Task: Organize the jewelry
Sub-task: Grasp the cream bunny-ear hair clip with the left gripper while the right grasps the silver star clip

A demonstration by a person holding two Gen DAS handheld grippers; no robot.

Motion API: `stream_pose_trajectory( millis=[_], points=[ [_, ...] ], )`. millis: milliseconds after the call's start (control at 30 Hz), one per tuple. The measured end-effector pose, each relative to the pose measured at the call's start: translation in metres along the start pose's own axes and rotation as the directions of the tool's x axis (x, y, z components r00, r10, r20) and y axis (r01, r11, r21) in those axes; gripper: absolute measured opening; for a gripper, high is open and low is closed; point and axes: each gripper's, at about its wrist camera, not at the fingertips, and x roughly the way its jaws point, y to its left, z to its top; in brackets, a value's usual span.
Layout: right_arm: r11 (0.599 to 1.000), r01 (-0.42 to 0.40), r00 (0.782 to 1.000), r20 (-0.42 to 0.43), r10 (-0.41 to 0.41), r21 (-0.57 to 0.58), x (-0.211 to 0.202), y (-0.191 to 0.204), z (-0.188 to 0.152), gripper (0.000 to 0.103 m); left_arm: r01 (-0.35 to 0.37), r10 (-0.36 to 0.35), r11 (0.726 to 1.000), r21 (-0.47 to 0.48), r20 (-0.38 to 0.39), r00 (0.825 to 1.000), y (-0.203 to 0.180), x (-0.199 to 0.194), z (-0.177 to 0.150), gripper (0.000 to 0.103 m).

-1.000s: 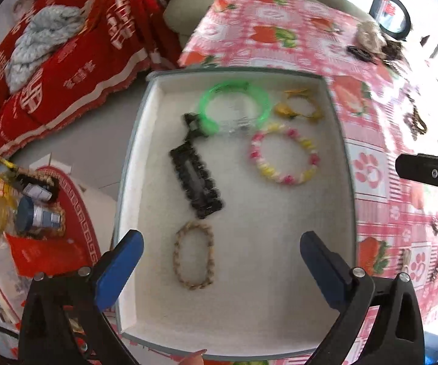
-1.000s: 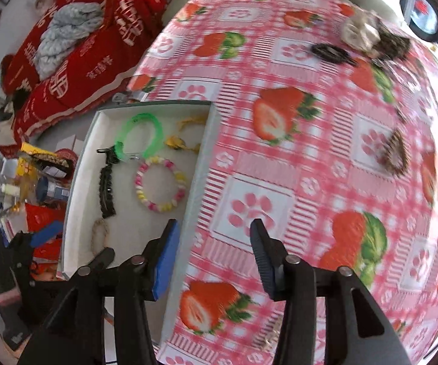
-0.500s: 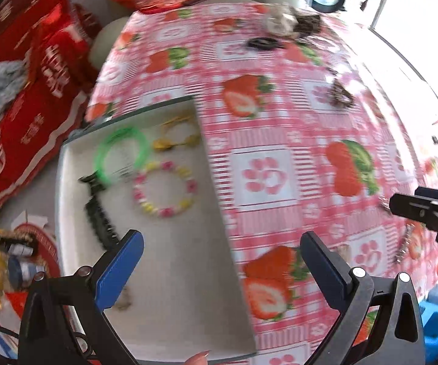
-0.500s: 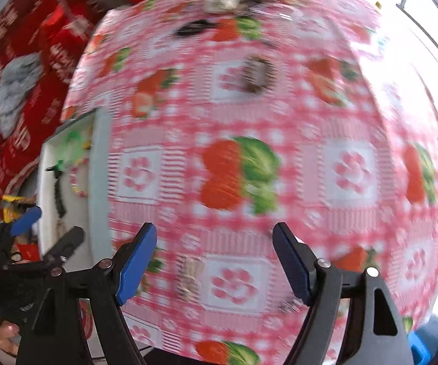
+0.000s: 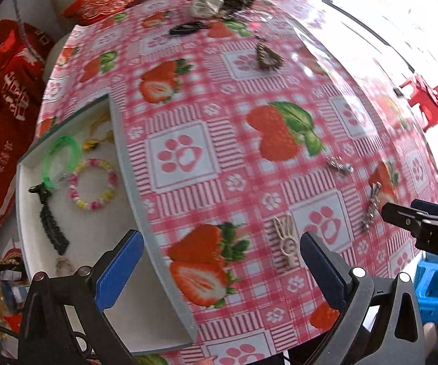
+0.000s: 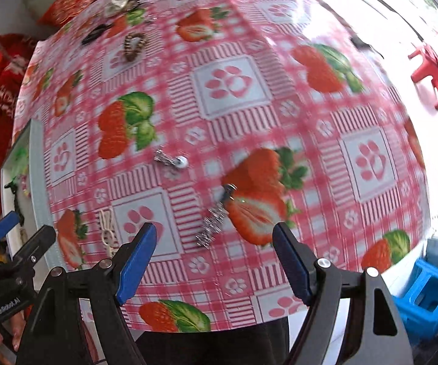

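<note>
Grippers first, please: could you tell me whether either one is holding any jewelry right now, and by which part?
Nothing is held: the left gripper and right gripper both have open, empty jaws.

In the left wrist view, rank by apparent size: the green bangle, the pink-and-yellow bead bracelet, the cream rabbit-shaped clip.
1. Green bangle and pink-and-yellow bead bracelet: look about alike, so unranked.
2. Cream rabbit-shaped clip: smallest, though nearer the camera.

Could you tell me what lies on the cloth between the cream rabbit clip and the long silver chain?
Only bare tablecloth, a paw-print square, separates the rabbit clip from the silver chain; the right wrist view shows it best.
</note>
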Motion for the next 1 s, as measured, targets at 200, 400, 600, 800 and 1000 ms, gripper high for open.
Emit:
stream_pose_trajectory(
  millis=[200, 400, 600, 800, 1000],
  points=[
    [0.999, 0.008, 1.000, 0.008, -0.008, 0.033, 0.003, -0.008, -0.005, 0.081, 0.029, -0.029, 0.999, 0.014, -0.029, 0.999, -0.013, 0.008, -0.007, 0.103],
    [1.000, -0.008, 1.000, 0.009, 0.008, 0.015, 0.010, -0.007, -0.001, 0.081, 0.017, -0.016, 1.000, 0.011, -0.045, 0.999, -0.024, 0.017, -0.011, 0.103],
    [1.000, -0.024, 1.000, 0.005, 0.025, -0.017, 0.020, -0.004, 0.004, 0.069, -0.009, 0.010, 1.000, 0.029, -0.046, 0.999, -0.038, 0.023, -0.013, 0.103],
    [0.999, -0.032, 0.999, -0.012, 0.031, -0.036, 0.032, -0.004, 0.005, 0.062, -0.025, 0.026, 1.000, 0.016, -0.069, 0.997, -0.047, 0.033, -0.015, 0.096],
    [0.998, -0.033, 0.999, -0.019, 0.032, -0.051, 0.037, -0.008, 0.007, 0.053, -0.031, 0.032, 0.999, 0.009, -0.080, 0.996, -0.054, 0.042, -0.019, 0.093]
  ],
)
